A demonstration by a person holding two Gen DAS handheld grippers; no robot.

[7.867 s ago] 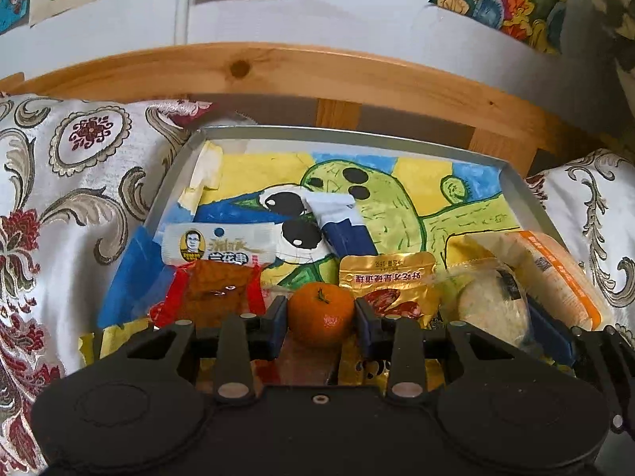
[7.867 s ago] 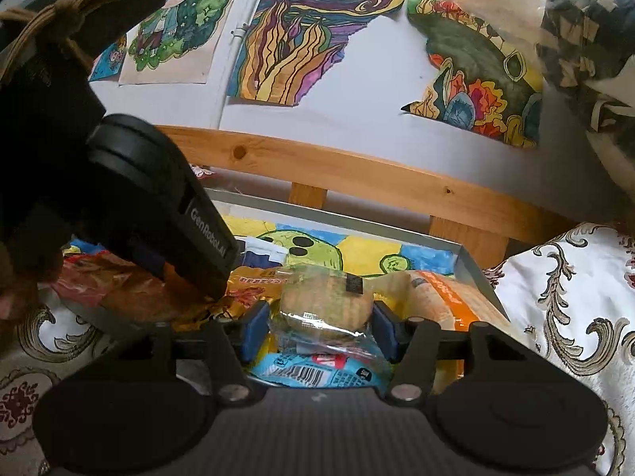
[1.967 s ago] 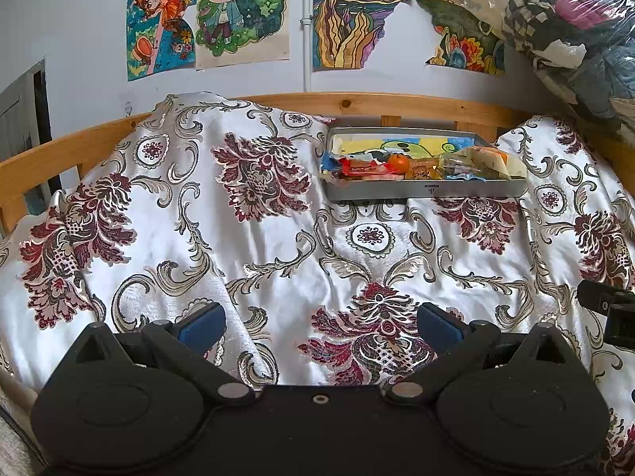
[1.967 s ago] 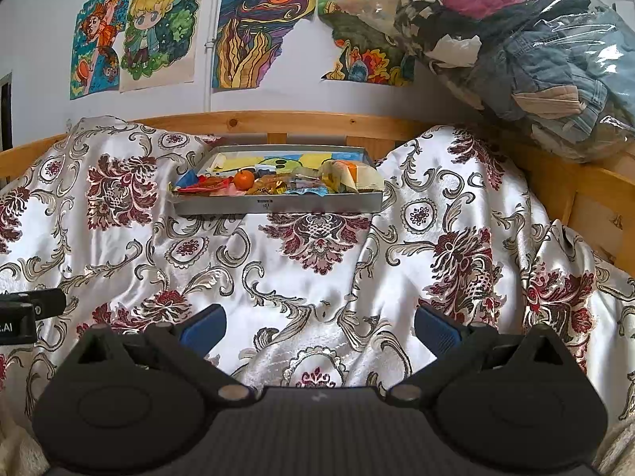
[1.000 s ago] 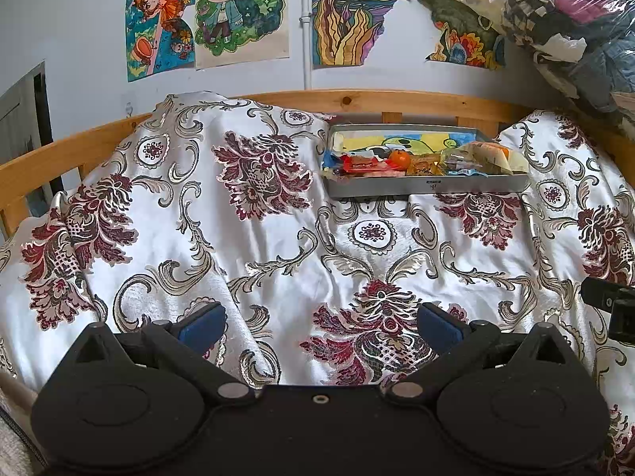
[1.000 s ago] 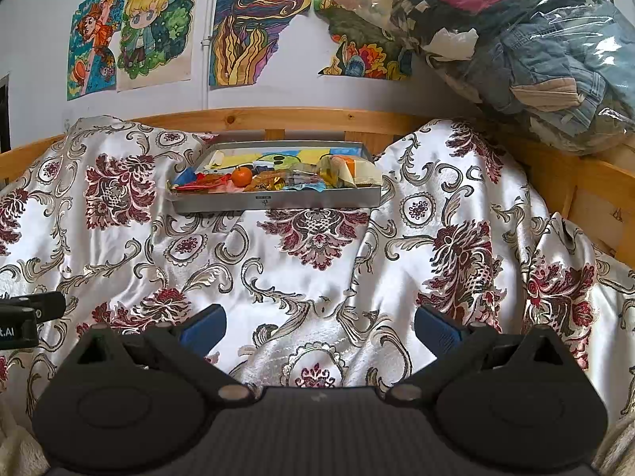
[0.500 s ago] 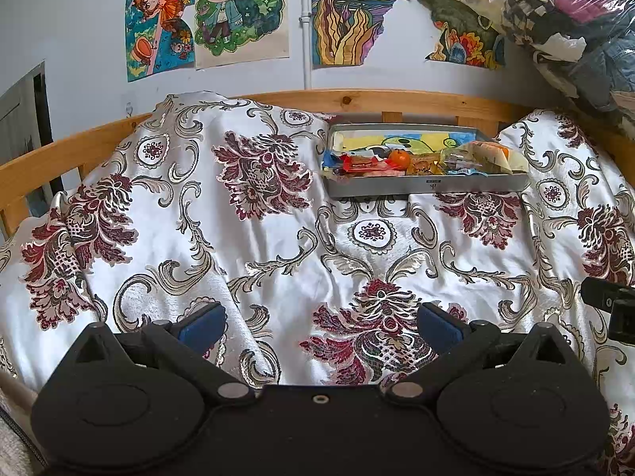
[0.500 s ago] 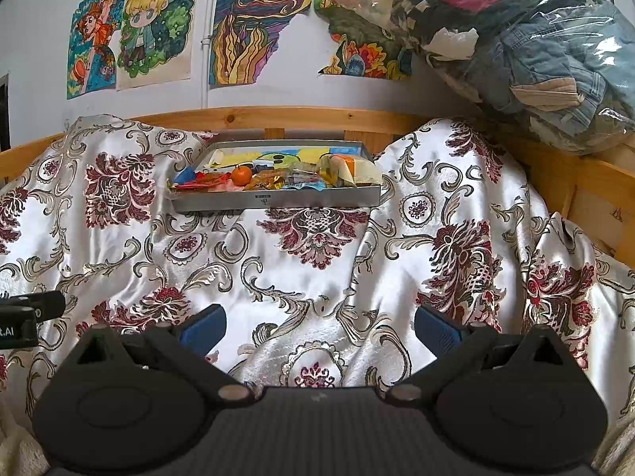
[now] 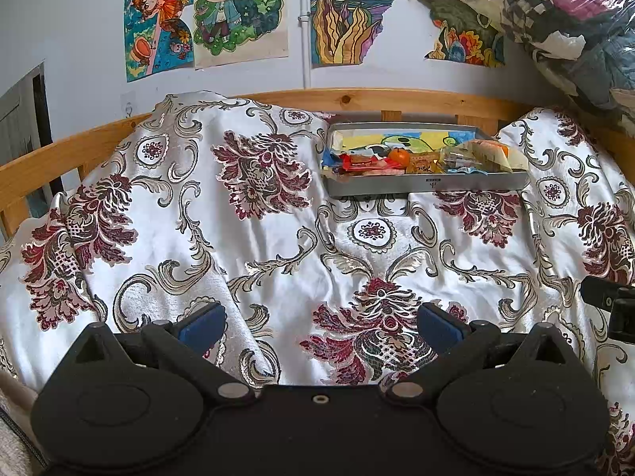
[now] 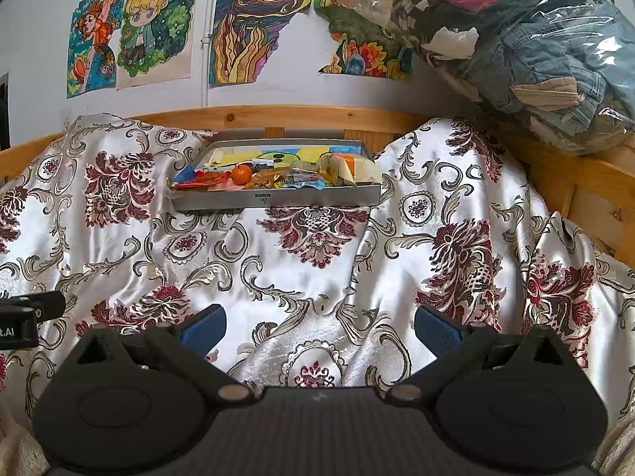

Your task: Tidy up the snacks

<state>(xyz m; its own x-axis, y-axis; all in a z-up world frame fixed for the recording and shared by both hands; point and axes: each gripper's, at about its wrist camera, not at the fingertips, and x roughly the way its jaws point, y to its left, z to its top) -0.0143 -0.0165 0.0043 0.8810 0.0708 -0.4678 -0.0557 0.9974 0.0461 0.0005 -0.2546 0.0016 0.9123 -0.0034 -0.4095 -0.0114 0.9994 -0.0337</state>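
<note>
- The metal tray (image 9: 424,187) sits far back on the floral bedspread (image 9: 278,246), long axis running left-right, by the wooden rail (image 10: 301,117).
- Inside: a tangerine (image 10: 241,173) and what look like snack packets (image 9: 474,156).
- Left gripper (image 9: 320,327) and right gripper (image 10: 320,327) are spread wide, empty.

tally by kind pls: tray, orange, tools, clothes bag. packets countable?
Tray: 1
Orange: 1
Tools: 2, left tool and right tool, both open
Clothes bag: 1
Packets: too small to count
Total: 5, packets excluded
</note>
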